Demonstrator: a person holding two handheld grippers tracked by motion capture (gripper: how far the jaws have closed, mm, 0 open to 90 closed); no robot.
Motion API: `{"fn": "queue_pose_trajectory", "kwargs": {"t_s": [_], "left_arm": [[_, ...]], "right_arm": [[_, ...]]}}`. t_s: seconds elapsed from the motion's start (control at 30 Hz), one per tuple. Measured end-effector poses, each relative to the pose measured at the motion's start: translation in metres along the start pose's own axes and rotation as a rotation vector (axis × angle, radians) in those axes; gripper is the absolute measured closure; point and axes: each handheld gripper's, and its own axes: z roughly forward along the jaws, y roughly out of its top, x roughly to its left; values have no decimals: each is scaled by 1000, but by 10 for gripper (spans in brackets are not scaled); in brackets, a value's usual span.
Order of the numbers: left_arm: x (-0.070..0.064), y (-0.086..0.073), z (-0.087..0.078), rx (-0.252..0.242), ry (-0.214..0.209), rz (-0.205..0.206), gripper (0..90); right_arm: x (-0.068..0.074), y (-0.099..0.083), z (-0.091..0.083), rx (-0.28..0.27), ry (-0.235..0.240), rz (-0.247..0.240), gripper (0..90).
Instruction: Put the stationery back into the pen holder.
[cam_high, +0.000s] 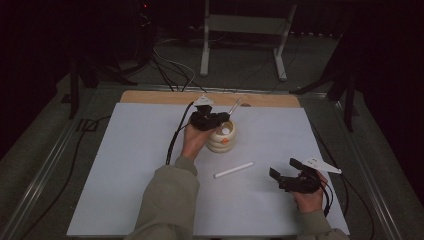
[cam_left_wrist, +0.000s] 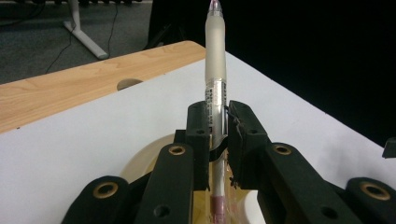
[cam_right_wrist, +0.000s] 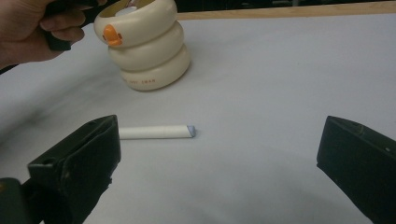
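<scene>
pen (cam_left_wrist: 215, 70) tip cut off at top edge; lower end hidden behind jaws. Holder (cam_right_wrist: 142, 46) print too small to read.

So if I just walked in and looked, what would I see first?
Probably the left gripper near the far side of the table, holding a frosted pen upright over a cream holder shaped like stacked rings with an orange dot. Next, a white stick-like marker lying flat on the white table cover, in front of the holder. The right gripper waits wide open at the near right.
</scene>
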Motion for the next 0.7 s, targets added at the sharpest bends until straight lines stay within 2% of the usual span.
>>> {"fn": "queue_pose_trajectory", "kwargs": {"t_s": [0.4, 0.5, 0.57, 0.6, 0.63, 0.7], "left_arm": [[5, -7, -6, 7, 5, -17, 801], [5, -7, -6, 13, 1, -18, 801], [5, -8, -7, -8, -21, -16, 792], [6, -8, -9, -33, -36, -24, 728], [5, -8, -10, -50, -38, -32, 625], [4, -6, -11, -56, -15, -32, 397]], "right_arm": [[1, 0, 1, 2, 0, -7, 0], [1, 0, 1, 4, 0, -6, 0], [0, 0, 1, 3, 0, -6, 0], [0, 0, 1, 3, 0, -6, 0], [0, 0, 1, 3, 0, -6, 0], [0, 0, 1, 2, 1, -5, 0]]}}
